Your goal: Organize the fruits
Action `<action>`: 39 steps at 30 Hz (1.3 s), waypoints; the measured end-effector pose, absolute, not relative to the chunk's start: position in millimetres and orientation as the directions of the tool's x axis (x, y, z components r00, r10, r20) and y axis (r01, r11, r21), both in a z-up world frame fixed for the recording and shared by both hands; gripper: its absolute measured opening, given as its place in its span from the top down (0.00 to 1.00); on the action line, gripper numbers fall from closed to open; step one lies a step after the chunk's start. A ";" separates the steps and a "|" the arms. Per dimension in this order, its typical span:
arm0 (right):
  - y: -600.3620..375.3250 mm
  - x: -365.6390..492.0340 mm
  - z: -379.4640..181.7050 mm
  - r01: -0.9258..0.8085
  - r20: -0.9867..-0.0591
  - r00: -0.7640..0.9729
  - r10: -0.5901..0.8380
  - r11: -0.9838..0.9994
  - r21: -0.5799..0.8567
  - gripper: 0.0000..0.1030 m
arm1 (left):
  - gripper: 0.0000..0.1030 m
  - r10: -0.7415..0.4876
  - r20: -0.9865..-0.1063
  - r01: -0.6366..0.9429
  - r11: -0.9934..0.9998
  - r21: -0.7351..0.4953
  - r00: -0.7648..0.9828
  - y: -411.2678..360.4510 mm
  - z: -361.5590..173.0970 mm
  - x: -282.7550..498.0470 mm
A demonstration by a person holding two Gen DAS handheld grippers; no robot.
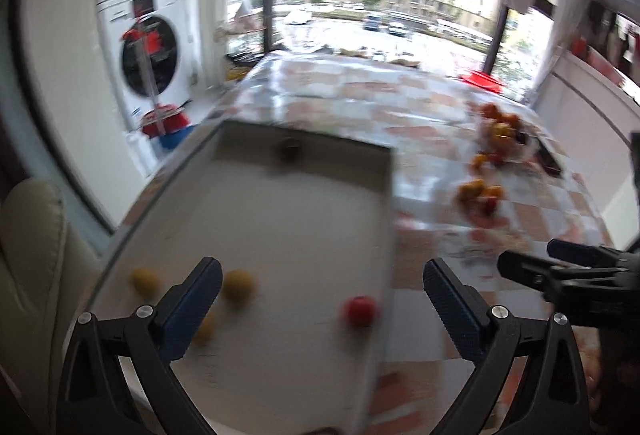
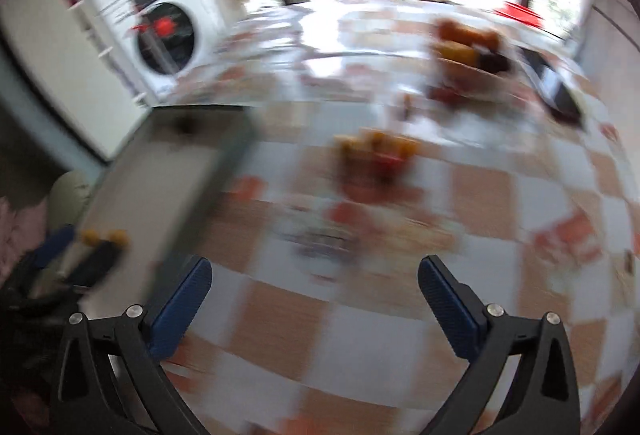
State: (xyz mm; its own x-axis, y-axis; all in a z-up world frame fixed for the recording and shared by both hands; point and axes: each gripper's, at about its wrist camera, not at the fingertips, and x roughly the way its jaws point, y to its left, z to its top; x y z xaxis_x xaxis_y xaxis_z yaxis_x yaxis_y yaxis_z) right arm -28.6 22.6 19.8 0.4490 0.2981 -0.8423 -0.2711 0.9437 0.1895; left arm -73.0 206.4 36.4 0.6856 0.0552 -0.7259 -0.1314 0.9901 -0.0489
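Note:
A white tray lies on the checkered table. In it are a red fruit, three yellow fruits, one of them near my left finger, and a dark fruit at the far wall. My left gripper is open and empty above the tray's near end. Loose orange and red fruits lie to the right; they also show, blurred, in the right wrist view. A fruit bowl stands farther back. My right gripper is open and empty over the tablecloth.
The tray's edge is left of my right gripper. A dark flat device lies right of the bowl. A red container sits at the far table edge. Stacked washing machines stand to the left. Both views are motion-blurred.

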 end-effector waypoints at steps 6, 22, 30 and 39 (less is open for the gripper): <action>-52.8 -25.7 -6.5 -0.099 -0.883 0.465 0.065 0.995 0.021 0.00 | 0.02 -0.030 -0.746 -0.004 0.999 -0.044 0.666 143.5 30.2 -54.9; -87.6 -51.2 -26.2 -0.095 -0.825 0.564 0.036 0.995 -0.021 0.00 | 0.01 0.011 -0.805 0.043 0.998 0.045 0.593 87.5 -32.9 -34.6; -74.3 -17.0 -4.9 -0.157 -0.861 0.490 0.136 0.985 0.066 0.00 | 0.01 0.012 -0.801 0.043 0.998 0.047 0.599 88.2 -31.7 -36.7; -4.0 40.7 -11.1 -0.267 -0.860 0.436 0.266 0.950 0.158 0.22 | 0.01 0.012 -0.801 0.043 0.998 0.047 0.599 88.4 -31.6 -36.8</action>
